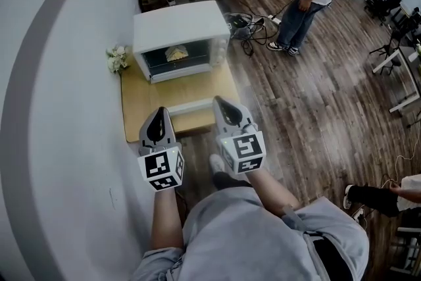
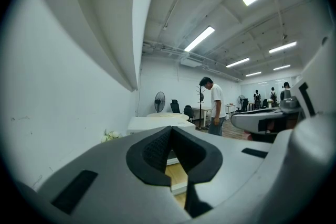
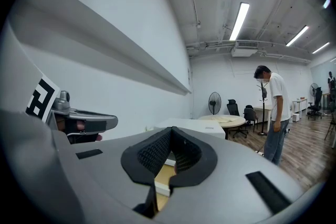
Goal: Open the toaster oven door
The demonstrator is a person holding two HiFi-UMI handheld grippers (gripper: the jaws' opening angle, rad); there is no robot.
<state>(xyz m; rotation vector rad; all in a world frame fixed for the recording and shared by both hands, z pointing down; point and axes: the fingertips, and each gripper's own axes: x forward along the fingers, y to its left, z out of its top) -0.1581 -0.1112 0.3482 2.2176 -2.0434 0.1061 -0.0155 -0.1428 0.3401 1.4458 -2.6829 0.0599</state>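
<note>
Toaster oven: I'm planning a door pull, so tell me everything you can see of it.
The toaster oven is a white, boxy, metal-looking unit standing upright at the far end of the wooden table, beside the wall. Its dark front shows something yellowish inside; whether the door is shut is unclear. Just to its left sit white flowers.

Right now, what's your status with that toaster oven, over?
Left gripper shut, empty; right gripper shut, empty. Toaster oven ahead on wooden table, untouched. White strip lies on the table before it.
</note>
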